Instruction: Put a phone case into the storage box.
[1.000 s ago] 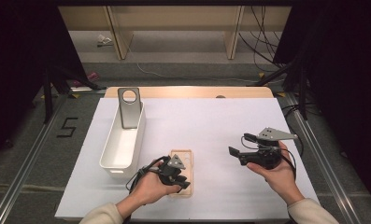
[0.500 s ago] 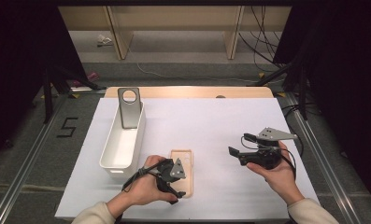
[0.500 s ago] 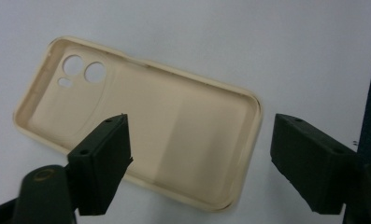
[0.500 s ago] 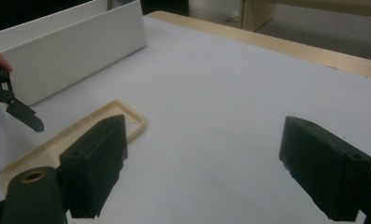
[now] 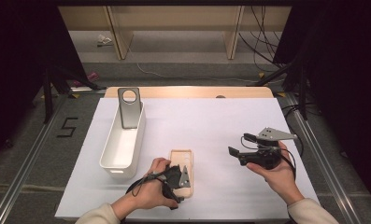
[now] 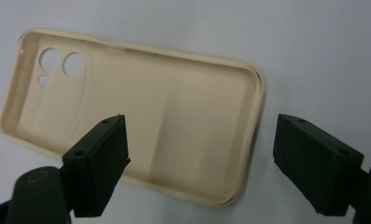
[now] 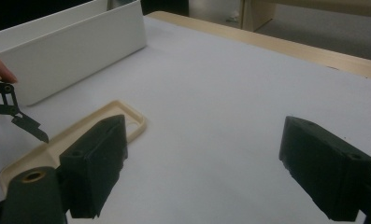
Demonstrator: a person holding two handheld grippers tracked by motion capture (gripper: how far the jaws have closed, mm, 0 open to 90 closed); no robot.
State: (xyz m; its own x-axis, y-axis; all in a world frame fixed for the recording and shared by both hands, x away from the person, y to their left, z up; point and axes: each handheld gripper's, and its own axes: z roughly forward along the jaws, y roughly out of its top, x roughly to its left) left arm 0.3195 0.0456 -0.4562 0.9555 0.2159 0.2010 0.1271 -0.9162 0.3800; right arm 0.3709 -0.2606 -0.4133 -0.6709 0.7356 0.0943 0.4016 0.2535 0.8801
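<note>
A beige phone case [image 5: 181,158] lies hollow side up on the white table cover, its camera holes at the far end. My left gripper [image 5: 179,179] hovers open over the case's near end. In the left gripper view the case [image 6: 174,116] lies under the left gripper [image 6: 202,126], one jaw above its hollow and the other past its end rim. My right gripper [image 5: 239,145] is held open above the table to the right, empty, pointing left. The right gripper view shows the right gripper [image 7: 206,128] facing the case [image 7: 80,135].
A long white bin [image 5: 109,154] stands left of the case, with a dark grey phone case [image 5: 129,109] upright against its far end. In the right gripper view the bin [image 7: 71,51] is at upper left. Wooden table edge [image 5: 188,92] runs along the back.
My left hand has drawn slightly back toward the near edge, staying over the beige case's near end. The right gripper has stayed where it was.
</note>
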